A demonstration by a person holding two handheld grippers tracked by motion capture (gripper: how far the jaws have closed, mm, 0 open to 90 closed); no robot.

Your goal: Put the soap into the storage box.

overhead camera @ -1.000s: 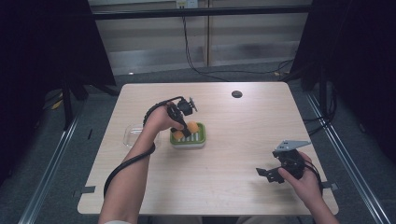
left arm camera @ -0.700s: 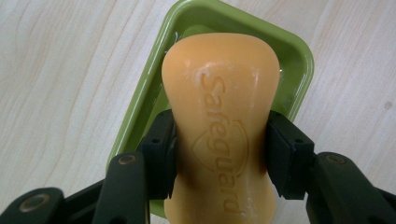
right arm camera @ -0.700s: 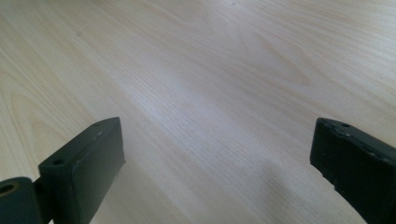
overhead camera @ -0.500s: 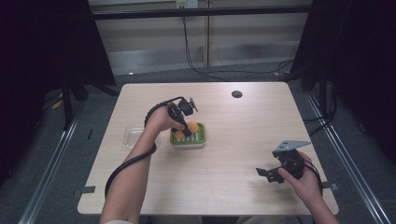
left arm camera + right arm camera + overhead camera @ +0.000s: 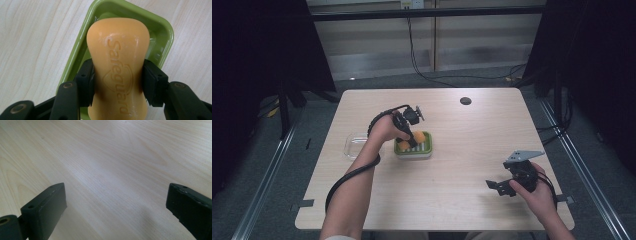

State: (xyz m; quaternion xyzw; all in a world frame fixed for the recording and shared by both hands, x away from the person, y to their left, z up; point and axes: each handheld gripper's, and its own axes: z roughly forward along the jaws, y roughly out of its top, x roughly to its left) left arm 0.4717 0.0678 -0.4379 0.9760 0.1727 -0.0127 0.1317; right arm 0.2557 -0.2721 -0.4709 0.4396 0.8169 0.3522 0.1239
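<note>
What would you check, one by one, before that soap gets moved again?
1. Grip: left gripper shut on the soap, pads on both sides: ok.
2. Soap over the green dish: ok.
3. Soap lifted off the dish floor: cannot tell.
4. Right gripper open, apart from the dish, over bare table: ok.
5. Clear lid left of the dish, out of the way: ok.

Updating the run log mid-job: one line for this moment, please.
left gripper: shut on orange soap bar over green soap dish | right gripper: open, above bare table | clear lid: left of dish
</note>
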